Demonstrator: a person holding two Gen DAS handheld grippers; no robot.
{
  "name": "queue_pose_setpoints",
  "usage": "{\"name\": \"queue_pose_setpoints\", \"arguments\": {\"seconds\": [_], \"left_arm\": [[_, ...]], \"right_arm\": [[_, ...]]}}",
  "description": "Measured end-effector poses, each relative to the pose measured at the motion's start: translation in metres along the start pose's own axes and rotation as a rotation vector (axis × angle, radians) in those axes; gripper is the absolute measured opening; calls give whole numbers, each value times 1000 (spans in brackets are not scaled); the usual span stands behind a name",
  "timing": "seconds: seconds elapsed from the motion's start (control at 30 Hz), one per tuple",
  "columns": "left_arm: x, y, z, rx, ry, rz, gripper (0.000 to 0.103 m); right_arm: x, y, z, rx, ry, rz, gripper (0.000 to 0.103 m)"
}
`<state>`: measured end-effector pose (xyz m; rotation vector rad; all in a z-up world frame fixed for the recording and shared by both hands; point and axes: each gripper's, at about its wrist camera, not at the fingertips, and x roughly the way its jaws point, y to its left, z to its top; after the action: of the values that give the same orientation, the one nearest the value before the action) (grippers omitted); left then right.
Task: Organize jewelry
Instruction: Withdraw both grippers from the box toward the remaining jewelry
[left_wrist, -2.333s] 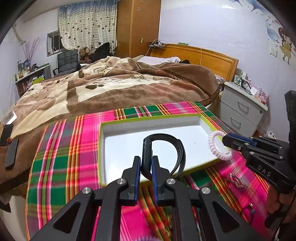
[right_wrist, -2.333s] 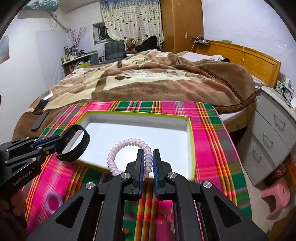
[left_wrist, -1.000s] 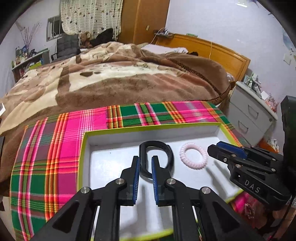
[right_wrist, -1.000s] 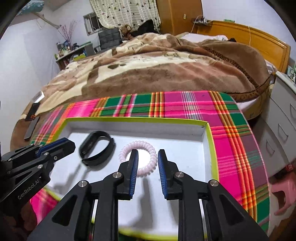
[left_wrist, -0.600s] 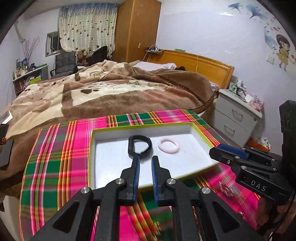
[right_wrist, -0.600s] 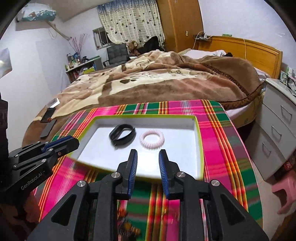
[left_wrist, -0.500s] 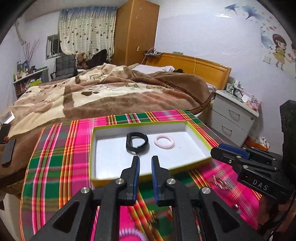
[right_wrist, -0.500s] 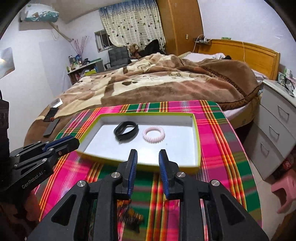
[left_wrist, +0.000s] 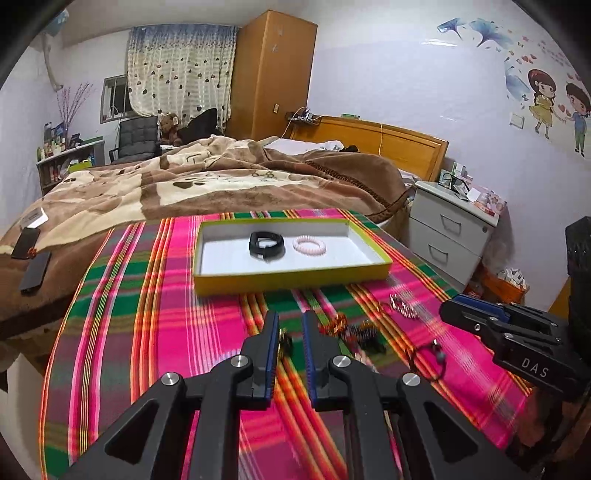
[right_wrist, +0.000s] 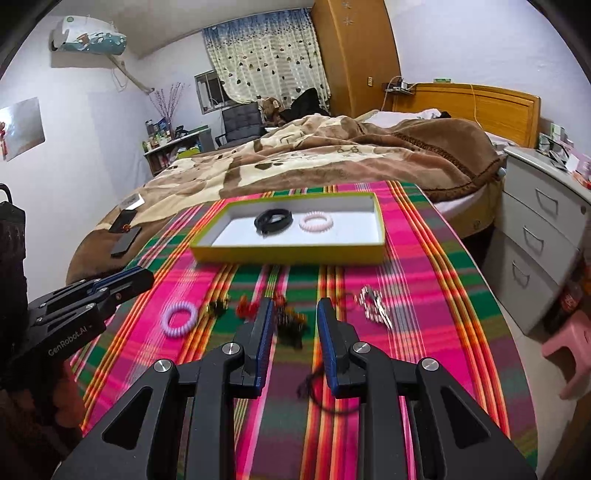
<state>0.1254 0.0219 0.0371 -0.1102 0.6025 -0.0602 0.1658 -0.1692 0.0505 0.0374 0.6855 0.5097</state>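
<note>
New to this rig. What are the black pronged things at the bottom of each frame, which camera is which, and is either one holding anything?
There is no robot arm here. A person holds a black two-finger gripper in each hand, and a fisheye camera on each looks forward along its fingers.

In the left wrist view the prongs at the bottom are the left gripper; the right gripper shows at the side. The right wrist view is the reverse: right gripper at the bottom, left gripper at the side. Both are open and hold nothing.

On the pink and green plaid cloth sits a shallow yellow-green tray holding a black wristband and a pale pink coil hair tie. Loose on the cloth are a lilac coil hair tie, a silver chain piece and some blurred small items.
</note>
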Motion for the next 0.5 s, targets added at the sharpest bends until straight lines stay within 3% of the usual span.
{"name": "queue_pose_setpoints", "arguments": {"seconds": [0.23,0.5], "left_arm": [[-21,-10,-29,24,17,-6,12],[-33,-22,-41,45,19,-33,12]], "right_arm": [[-24,3,-29,-2,5,-17,25],[-38,5,-45,-8,6,-27,25]]}}
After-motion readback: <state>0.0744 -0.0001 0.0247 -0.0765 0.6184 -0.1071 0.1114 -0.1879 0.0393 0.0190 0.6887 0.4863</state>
